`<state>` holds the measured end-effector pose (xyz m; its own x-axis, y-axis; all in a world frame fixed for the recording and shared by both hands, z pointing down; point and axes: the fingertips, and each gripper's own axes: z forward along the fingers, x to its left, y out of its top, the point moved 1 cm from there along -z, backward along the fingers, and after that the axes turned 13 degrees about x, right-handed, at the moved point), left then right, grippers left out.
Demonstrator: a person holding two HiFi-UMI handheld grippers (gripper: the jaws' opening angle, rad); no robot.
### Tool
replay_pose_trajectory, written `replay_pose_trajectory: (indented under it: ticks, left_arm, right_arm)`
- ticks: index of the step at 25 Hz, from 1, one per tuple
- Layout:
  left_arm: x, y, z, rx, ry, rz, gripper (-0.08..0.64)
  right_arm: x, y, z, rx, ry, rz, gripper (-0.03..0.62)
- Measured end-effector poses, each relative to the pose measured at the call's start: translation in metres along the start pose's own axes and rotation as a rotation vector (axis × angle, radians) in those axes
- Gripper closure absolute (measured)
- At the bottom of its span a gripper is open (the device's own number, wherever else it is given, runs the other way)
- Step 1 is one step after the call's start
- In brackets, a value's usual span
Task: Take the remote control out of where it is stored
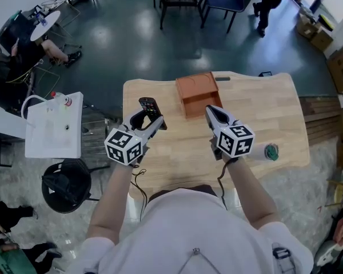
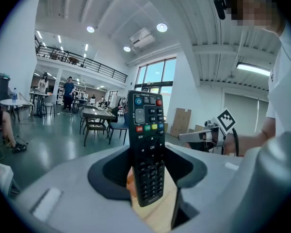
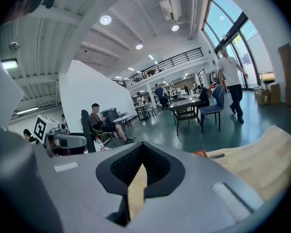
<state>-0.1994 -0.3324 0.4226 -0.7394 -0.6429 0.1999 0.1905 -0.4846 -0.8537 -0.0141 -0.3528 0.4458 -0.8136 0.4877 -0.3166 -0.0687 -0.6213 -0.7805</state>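
A black remote control with coloured buttons sticks up out of my left gripper, which is shut on its lower end above the wooden table. In the left gripper view the remote stands upright between the jaws of the left gripper, buttons facing the camera. The open orange-brown box sits at the table's far middle, and nothing shows inside it. My right gripper hovers just in front of the box, shut and holding nothing. In the right gripper view the right gripper shows only wood through its closed jaws.
A small green-topped object lies near the table's right front edge. A dark flat item rests at the far right edge. A white cart and a black stool stand left of the table. Chairs and people are farther off.
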Motion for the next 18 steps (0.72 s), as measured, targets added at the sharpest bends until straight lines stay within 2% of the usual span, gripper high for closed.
replay_pose_trajectory:
  ticks: [18]
  left_arm:
    - [0.011,-0.002,0.004,0.009,0.063,-0.033,0.342]
  right_arm:
    - [-0.006,-0.001,0.004,0.011,-0.009,0.0,0.566]
